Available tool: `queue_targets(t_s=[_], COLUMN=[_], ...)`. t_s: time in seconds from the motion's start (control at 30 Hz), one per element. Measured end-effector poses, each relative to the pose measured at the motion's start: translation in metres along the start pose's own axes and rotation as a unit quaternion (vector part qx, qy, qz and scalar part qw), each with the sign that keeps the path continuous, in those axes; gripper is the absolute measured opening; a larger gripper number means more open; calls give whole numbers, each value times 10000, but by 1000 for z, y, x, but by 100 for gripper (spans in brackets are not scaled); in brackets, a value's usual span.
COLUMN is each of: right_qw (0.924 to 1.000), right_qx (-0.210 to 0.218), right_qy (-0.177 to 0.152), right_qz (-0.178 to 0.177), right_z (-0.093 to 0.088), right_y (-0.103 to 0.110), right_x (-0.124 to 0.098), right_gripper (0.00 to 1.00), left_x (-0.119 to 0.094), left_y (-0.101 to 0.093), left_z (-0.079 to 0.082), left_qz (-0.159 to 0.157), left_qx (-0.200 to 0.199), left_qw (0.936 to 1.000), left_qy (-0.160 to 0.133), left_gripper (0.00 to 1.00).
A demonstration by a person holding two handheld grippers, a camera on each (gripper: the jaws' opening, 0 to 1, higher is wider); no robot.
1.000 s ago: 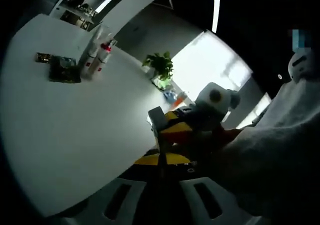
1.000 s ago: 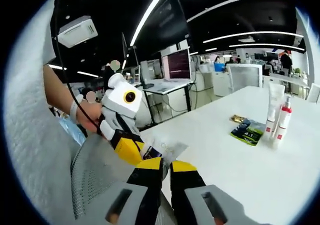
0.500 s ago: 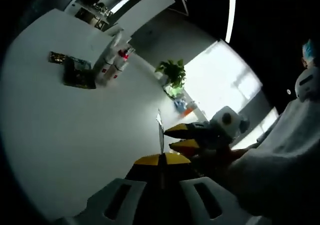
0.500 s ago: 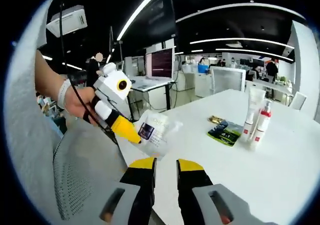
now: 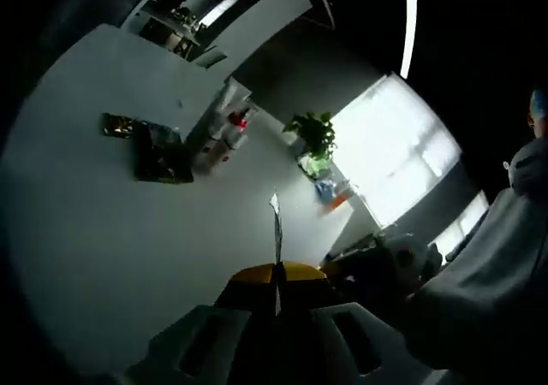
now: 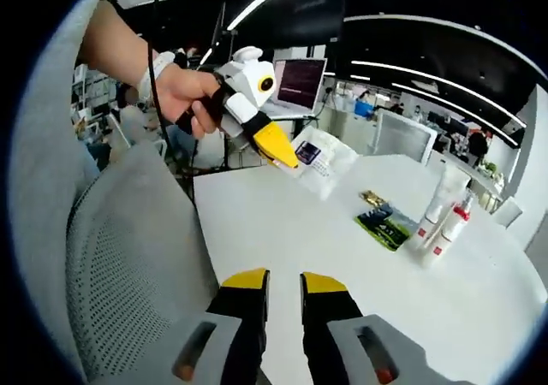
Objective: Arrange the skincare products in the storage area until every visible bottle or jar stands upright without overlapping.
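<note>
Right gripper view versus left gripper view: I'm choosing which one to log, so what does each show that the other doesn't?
Right gripper view alone: the left gripper from outside, shut on a flat sachet, a hand holding it, and a mesh chair. Left gripper view alone: a potted plant by a bright window. Both: the white table, the dark packets and the tubes standing beside them.

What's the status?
Left gripper shut on sachet, held above table. Right gripper open, empty. Tubes upright far side beside dark packets. Nothing in the way.
</note>
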State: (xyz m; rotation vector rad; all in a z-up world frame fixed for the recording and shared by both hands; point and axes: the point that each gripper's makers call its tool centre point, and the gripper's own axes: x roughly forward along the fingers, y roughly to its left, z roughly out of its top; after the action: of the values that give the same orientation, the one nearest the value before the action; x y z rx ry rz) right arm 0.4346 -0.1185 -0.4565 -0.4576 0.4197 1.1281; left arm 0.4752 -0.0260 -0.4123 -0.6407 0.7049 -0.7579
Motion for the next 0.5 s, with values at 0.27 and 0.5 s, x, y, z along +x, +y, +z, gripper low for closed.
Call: queue_targets(t_s=[0.27,0.5], right_qw=[9991,9989], right_qx=[-39,-83], right_qy=[278,363], right_qz=[-314,-297], right_z=[-14,-17], right_y=[-13,-12], right_x=[-2,-1], right_gripper=[7,6], left_x=[-5,-10], left_y=[17,34], left_z=[36,60], left_qz=[217,442], left_qx=[-67,-176], left_qw=[9994,9986], left_qy=[-267,-226], left_gripper=[0,0])
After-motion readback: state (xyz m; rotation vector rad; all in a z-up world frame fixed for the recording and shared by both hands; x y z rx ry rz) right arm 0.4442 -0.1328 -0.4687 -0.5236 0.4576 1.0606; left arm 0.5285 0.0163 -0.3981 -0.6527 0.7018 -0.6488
